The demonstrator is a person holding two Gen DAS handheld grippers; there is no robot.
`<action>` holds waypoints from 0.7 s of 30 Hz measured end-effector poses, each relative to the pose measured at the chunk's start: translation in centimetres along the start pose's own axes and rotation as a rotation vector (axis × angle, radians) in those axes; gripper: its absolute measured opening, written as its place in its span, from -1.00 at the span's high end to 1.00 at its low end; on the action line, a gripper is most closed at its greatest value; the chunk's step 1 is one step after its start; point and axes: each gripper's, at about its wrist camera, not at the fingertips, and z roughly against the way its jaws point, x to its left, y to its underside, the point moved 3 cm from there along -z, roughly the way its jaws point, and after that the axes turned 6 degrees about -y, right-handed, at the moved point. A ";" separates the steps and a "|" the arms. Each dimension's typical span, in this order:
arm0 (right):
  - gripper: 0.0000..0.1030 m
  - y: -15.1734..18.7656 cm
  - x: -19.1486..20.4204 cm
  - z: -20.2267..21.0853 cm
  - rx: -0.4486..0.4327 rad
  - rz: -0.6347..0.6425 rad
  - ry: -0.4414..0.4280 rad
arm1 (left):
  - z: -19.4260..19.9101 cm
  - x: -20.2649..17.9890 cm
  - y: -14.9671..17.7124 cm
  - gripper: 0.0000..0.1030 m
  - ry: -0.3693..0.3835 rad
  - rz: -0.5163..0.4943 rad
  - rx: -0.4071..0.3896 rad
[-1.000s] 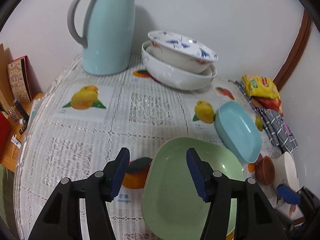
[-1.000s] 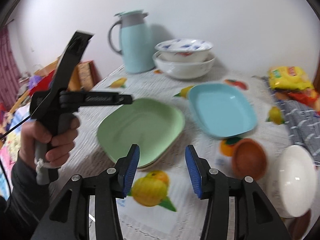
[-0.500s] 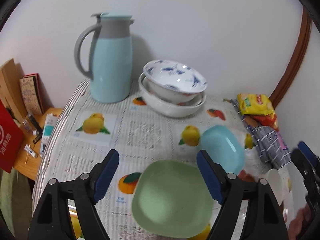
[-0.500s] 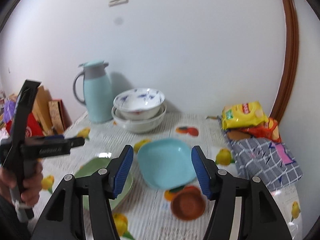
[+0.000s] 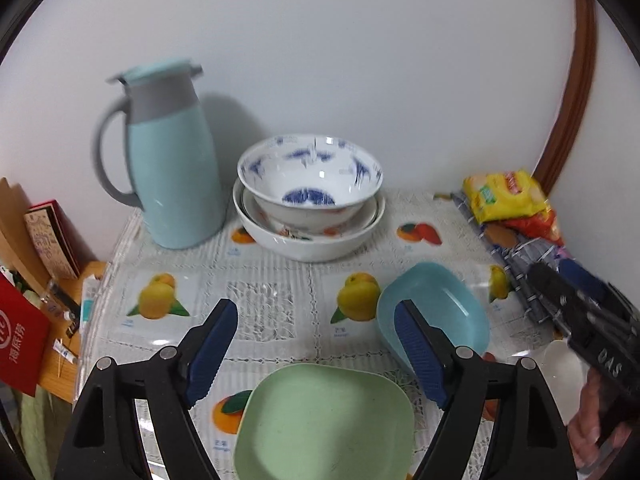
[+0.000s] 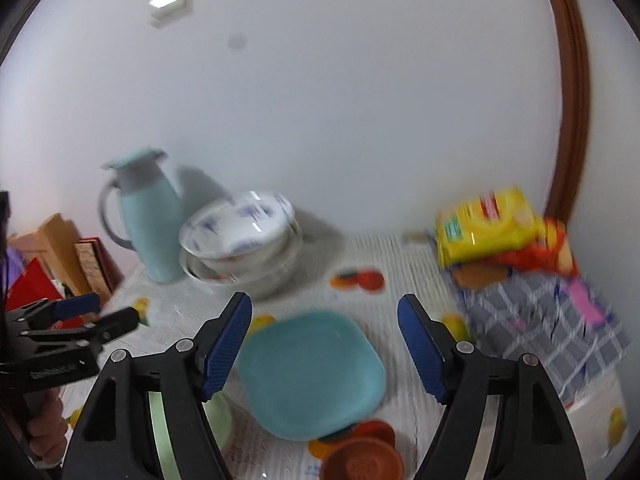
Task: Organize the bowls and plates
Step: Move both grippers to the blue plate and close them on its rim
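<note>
While both grippers hung above the table (image 5: pixel 280 280), neither one held anything. The left gripper (image 5: pixel 316 350) had its blue pads (image 5: pixel 212 346) wide apart, and the green plate (image 5: pixel 324 420) lay flat on the tablecloth just below them, at 6 o'clock in the left view. The blue plate (image 5: pixel 434 312) sat at 3 o'clock from the green one, close beside it, and the right pad of the left gripper covered part of its near rim.

At 12 o'clock from the green plate, near the wall, stood the bowls: a patterned bowl (image 5: pixel 310 178) was nested in a bigger white bowl (image 5: pixel 308 240) (a third rim seemed to lie between them, but I cannot tell for sure). The jug (image 5: pixel 172 168) stood upright just beside them at 9 o'clock.

The right gripper (image 6: pixel 324 350) was also open, with its fingers (image 6: pixel 226 338) well apart and the blue plate (image 6: pixel 312 372) seen between them, lower down on the table. The right view was blurred. In it a brown bowl (image 6: pixel 362 462) rested at 6 o'clock from the blue plate, just beside its near edge. A yellow packet (image 6: pixel 484 226) and a checked cloth (image 6: pixel 548 320) lay at 2 o'clock, at the side of the table.
</note>
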 end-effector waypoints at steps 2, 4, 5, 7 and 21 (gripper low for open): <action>-0.45 0.7 -1.0 -1.0 0.033 -0.017 0.018 | -1.5 -0.6 -0.4 -0.54 -0.015 -0.003 0.036; -0.45 1.3 -1.6 -2.0 0.073 -0.019 0.048 | -2.8 -1.4 -0.6 -0.54 0.008 -0.014 0.068; -0.45 1.6 -1.9 -2.3 0.086 -0.019 0.062 | -3.4 -1.9 -0.6 -0.54 0.012 -0.025 0.081; -0.45 2.1 -2.3 -2.9 0.110 -0.031 0.085 | -4.3 -2.8 -0.6 -0.54 0.008 -0.038 0.090; -0.13 4.8 -3.7 -7.3 0.303 -0.099 0.153 | -8.8 -4.4 0.8 -0.51 0.098 -0.079 0.190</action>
